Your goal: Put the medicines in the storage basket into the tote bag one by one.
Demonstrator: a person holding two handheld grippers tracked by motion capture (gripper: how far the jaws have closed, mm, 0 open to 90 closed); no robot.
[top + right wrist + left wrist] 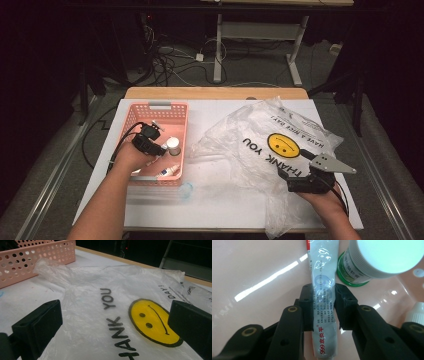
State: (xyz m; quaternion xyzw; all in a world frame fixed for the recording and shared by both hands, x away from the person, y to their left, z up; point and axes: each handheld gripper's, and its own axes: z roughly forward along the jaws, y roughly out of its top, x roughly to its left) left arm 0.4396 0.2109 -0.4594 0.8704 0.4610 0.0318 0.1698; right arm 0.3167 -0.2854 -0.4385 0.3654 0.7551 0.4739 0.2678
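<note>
The ointment tube (323, 302) lies on the floor of the pink basket (150, 112), running lengthwise straight between the jaws of your left gripper (323, 306), with its printed tail end pointing back toward the gripper body. Those jaws are clenched on it: both pads press its 2 long edges about mid-length, and the foil dimples where they bite. Judging from that, the step in hand is lifting the tube out. Keep the squeeze gentle, because the tube is soft, flattened and slick, so it will likely buckle or slide rather than resist. Raise it straight up, away from the white-capped bottle (374, 258) standing just beyond the right-hand jaw; that bottle is rigid with a ribbed cap and a green-edged label, and could tip if clipped. A second white ribbed cap (415, 313) sits near the outer side of the same jaw.

Your right gripper (115, 322) stands released, its jaws wide apart above the plastic bag (120, 315), which lies spread between and ahead of them on the table (220, 200). The bag is thin, crinkled, translucent film with a yellow smiley face; it will likely need holding open.
</note>
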